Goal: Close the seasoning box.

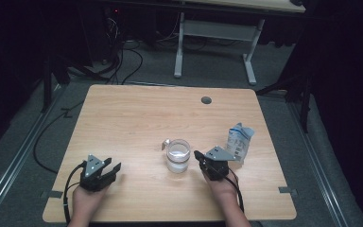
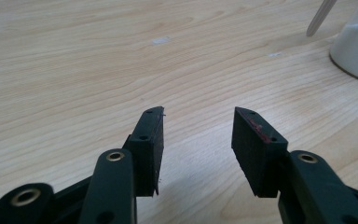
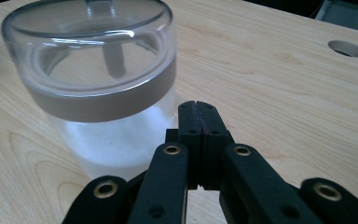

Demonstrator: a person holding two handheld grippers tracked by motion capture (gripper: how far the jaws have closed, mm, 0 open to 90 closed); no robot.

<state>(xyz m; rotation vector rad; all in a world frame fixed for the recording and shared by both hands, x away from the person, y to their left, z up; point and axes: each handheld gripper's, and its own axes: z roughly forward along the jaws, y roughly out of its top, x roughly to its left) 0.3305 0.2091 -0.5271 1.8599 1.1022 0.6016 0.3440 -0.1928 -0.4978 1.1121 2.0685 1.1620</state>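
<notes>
Dim room, wooden table (image 1: 137, 113). Lidded clear jar (image 1: 177, 155) stood just left of the right gripper (image 1: 199, 156), its lower part white with powder or liquid; a scoop handle showed inside. Right gripper's jaws were pressed together, empty. Left gripper (image 1: 114, 169) sat well left of the jar, jaws parted, nothing between. A blue-white carton (image 1: 239, 140) stood beyond the right gripper. Likely between steps; next move probably needs a grip on the lid.

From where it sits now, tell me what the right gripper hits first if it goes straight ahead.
Probably the jar. The right gripper, shut and empty, points just past the jar's side; going straight it would likely graze the jar wall. If it clears that, bare table lies ahead. Depth is hard to judge.
</notes>
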